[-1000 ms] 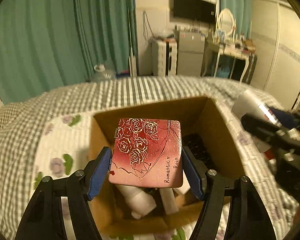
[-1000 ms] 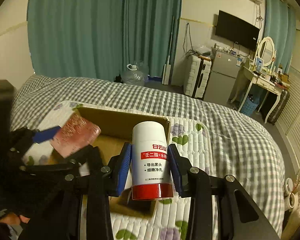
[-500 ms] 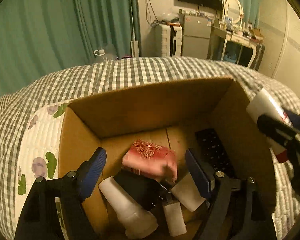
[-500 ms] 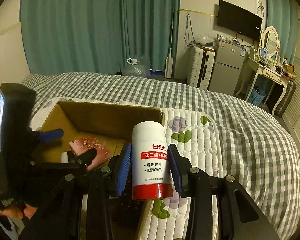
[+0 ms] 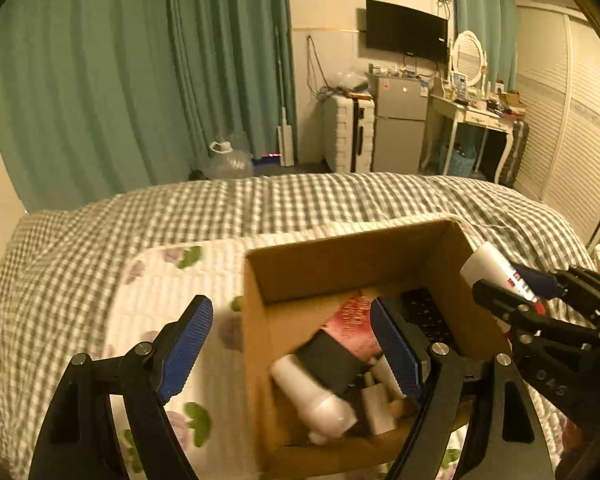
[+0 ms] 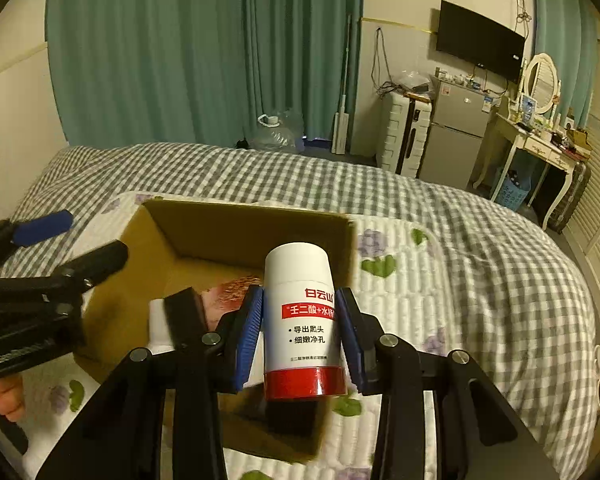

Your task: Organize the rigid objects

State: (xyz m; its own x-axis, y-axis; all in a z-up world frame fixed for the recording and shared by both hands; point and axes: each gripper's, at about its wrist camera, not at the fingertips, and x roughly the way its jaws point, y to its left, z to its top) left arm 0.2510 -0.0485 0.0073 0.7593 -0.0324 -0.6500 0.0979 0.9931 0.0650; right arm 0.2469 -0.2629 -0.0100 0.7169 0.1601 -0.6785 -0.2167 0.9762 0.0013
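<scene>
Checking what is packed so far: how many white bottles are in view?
2, maybe more hidden: one white bottle lies in the cardboard box; a red-based white bottle is held by the right gripper.

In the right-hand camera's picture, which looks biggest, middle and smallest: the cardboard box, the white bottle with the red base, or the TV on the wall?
1. cardboard box
2. white bottle with the red base, though it is held right at the camera, which inflates it
3. TV, far off across the room, so it only looks smallest
</scene>
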